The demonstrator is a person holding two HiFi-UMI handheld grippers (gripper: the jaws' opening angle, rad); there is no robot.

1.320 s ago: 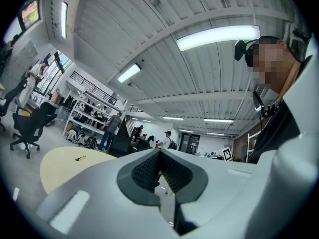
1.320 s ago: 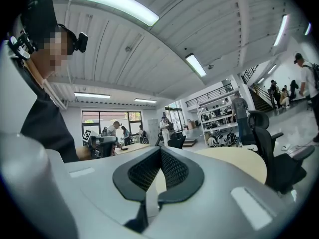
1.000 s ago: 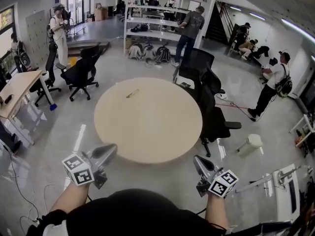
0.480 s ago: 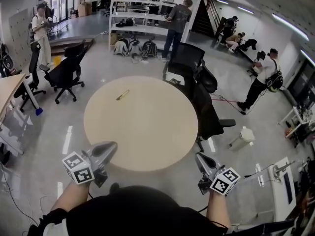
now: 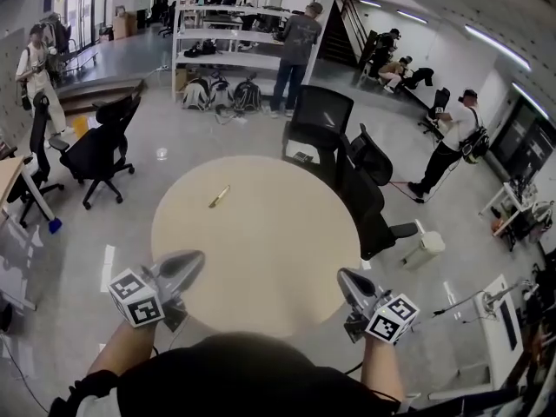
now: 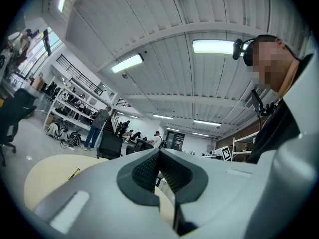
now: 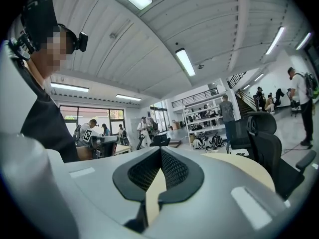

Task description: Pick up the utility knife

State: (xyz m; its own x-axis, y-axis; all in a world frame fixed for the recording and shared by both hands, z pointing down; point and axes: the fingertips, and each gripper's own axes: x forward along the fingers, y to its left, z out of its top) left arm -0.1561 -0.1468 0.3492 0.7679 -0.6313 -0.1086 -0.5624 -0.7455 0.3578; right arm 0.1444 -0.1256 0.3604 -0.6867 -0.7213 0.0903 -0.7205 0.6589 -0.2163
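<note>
The utility knife (image 5: 218,197), small and yellowish, lies on the far left part of the round beige table (image 5: 261,250). In the left gripper view the utility knife (image 6: 74,173) is a small sliver on the table (image 6: 50,176) ahead. My left gripper (image 5: 200,259) hovers at the table's near left edge, well short of the knife, its jaws shut and empty. My right gripper (image 5: 341,276) hangs at the near right edge, jaws also shut with nothing between them. Both point level toward the table. The pads meet at the tips in the left gripper (image 6: 159,151) and the right gripper (image 7: 160,151).
Black office chairs (image 5: 360,189) crowd the table's far right side, and another chair (image 5: 97,150) stands to the left. A white bin (image 5: 426,248) sits on the floor at the right. Shelving (image 5: 230,37) and several people stand farther back.
The table and knife have come closer and lower in the head view as the person walked toward them. Both grippers were carried forward, still shut.
</note>
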